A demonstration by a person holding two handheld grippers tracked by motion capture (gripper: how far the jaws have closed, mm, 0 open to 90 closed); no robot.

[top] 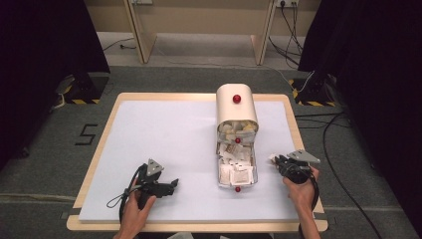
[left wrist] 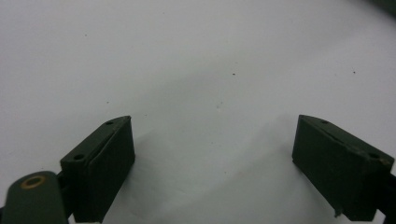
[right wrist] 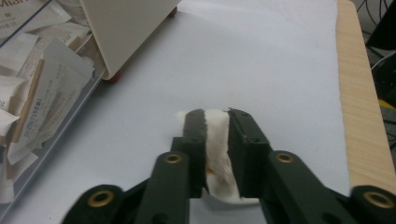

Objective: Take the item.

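Note:
My right gripper [top: 277, 160] [right wrist: 216, 112] sits at the right of the white mat [top: 169, 144], beside the open drawer. It is shut on a white paper packet [right wrist: 218, 140] that stands on edge between the pads, low over the mat. The cream box [top: 236, 107] [right wrist: 126, 28] with a red knob [top: 237, 98] stands mid-table. Its clear drawer [top: 219, 174] [right wrist: 70, 126] is pulled out toward me and holds several paper sachets [top: 238, 164] [right wrist: 32, 98]. My left gripper [top: 174, 183] [left wrist: 215, 126] rests at the near left, open, with bare mat between its fingers.
The wooden table edge [top: 94, 164] [right wrist: 364, 116] frames the mat, close on the right gripper's right. Black curtains and floor cables [top: 333, 124] surround the table. Pale lumps [top: 238, 128] fill the box's upper compartment.

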